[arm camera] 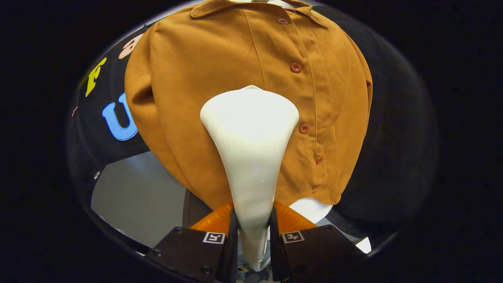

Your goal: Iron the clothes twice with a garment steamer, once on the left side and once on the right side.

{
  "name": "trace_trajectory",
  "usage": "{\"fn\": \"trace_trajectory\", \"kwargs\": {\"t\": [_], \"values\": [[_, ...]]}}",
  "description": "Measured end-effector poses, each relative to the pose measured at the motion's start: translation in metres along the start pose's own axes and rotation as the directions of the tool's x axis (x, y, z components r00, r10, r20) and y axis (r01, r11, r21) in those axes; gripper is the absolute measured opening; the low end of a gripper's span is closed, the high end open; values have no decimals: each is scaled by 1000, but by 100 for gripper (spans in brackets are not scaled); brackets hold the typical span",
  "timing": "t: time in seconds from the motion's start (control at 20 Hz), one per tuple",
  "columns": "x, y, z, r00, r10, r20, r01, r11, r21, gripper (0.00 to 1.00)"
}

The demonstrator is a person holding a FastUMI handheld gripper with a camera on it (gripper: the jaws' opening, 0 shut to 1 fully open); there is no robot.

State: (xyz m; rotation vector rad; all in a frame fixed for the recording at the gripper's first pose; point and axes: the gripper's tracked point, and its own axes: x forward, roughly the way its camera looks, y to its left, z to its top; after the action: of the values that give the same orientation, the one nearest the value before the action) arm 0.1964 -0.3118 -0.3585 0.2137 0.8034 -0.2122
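Grip: gripper point(253, 226) clamped on the narrow neck of the garment steamer point(250, 133), one finger pressing each side, jaws narrow with the handle filling the gap; held low on the neck, probably so the wide head stays free to meet the cloth.

Steamer head: flared white end reaching ahead of the fingers toward 12 o'clock, face turned onto the shirt; whether touching the fabric or just off it cannot be told.

Shirt: brown button-up shirt point(188, 98) hanging upright against the booth wall point(393, 137), collar at 12 o'clock, hem just ahead of the fingers; hung, not laid flat, most likely so steam strokes can run along its length.

Placket: row of buttons point(296, 67) running from 12 o'clock down toward 4 o'clock of the steamer head, just beside the head's edge.

Position on garment: head over the mid-chest panel at the 9 o'clock side of the button line, so probably on one of the two side passes; which pass, first or second, cannot be told.

Lower surroundings: pale floor or table point(137, 196) at 8 o'clock of the fingers, white object point(312, 208) peeking out under the hem at 2 o'clock of them; nature unclear.

Risk: long dwell near buttons or a slipping handle, judged from the slim tapered neck.
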Motion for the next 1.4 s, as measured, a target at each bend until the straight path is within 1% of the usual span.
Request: {"fn": "trace_trajectory", "kwargs": {"t": [0.25, 0.35, 0.45, 0.6, 0.75, 0.9, 1.15, 1.25, 1.4], "values": [[4, -14, -37, 995, -27, -97, 29, 999, 18, 37], [1, -20, -45, 993, -39, -113, 41, 999, 18, 37], [-6, -26, -45, 994, -46, -100, 48, 999, 21, 37], [-21, -35, -31, 997, -60, -43, 62, 998, 24, 37], [-39, -48, -2, 996, -80, 34, 79, 996, 33, 38], [-55, -72, 41, 986, -113, 126, 105, 992, 65, 37], [-81, -111, 123, 947, -162, 278, 124, 981, 147, 37], [-86, -123, 141, 931, -188, 312, 137, 975, 177, 37], [-89, -130, 165, 920, -171, 354, 111, 977, 183, 37]]}}
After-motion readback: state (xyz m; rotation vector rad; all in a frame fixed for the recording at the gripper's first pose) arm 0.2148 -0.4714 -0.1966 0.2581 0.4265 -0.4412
